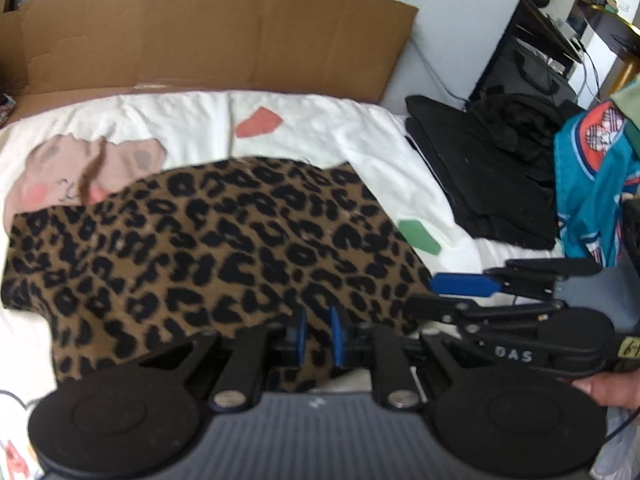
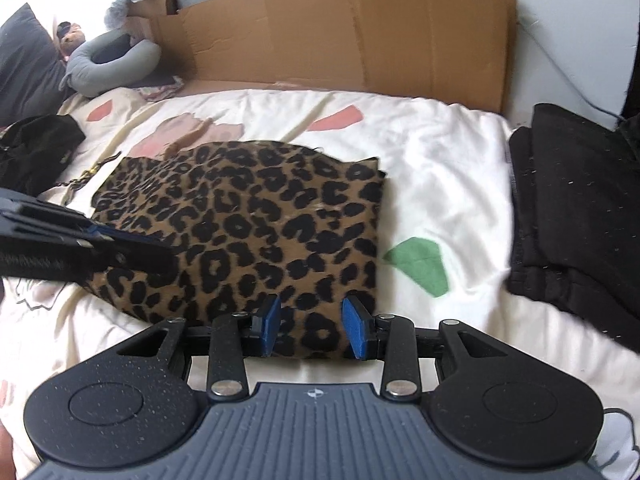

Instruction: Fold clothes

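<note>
A bed with white printed cover. Lying flat on it, in the middle: folded leopard-print garment. At the right edge, apart from it: stack of black clothes. At far left: another dark bundle, a grey neck pillow. Standing along the far side: flattened cardboard.

The leopard-print garment lies on the bedspread, in front of the cardboard sheet; folded dark clothes sit to its right, a neck pillow behind left
</note>
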{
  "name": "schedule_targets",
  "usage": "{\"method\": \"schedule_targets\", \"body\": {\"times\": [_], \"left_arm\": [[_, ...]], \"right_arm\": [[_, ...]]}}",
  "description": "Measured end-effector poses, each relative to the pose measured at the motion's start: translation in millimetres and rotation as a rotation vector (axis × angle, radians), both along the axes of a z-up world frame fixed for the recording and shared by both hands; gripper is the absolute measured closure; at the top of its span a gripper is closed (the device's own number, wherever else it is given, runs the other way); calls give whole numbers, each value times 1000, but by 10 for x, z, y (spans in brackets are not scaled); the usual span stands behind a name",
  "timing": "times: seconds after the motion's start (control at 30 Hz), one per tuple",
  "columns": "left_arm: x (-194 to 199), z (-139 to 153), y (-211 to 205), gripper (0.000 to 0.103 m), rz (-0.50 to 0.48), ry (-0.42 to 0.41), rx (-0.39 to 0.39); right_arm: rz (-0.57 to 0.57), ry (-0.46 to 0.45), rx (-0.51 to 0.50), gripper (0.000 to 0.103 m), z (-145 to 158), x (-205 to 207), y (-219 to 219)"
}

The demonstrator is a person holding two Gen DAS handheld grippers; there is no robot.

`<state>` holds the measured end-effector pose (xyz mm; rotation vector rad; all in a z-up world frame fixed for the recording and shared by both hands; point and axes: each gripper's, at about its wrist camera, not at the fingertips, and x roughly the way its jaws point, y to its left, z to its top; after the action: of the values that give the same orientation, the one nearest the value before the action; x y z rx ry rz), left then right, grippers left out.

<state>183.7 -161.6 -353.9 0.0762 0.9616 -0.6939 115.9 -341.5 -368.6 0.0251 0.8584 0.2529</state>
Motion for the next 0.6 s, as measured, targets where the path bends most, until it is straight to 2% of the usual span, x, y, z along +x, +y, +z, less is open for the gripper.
{"method": "schedule_targets", "body": {"times": [0.17,0.27,0.6], "left_arm": [[-81,-122,-113,89,-46,-4,3],[-127,-212,-169,87,-97,-33,47],[-25,-281,283,88,8,-56,112]], "right_arm": [[23,14,10,62,-66,-18,105],[48,22,-3,62,-128,-7,164],[74,33,-33,63,-217,30,184]]}}
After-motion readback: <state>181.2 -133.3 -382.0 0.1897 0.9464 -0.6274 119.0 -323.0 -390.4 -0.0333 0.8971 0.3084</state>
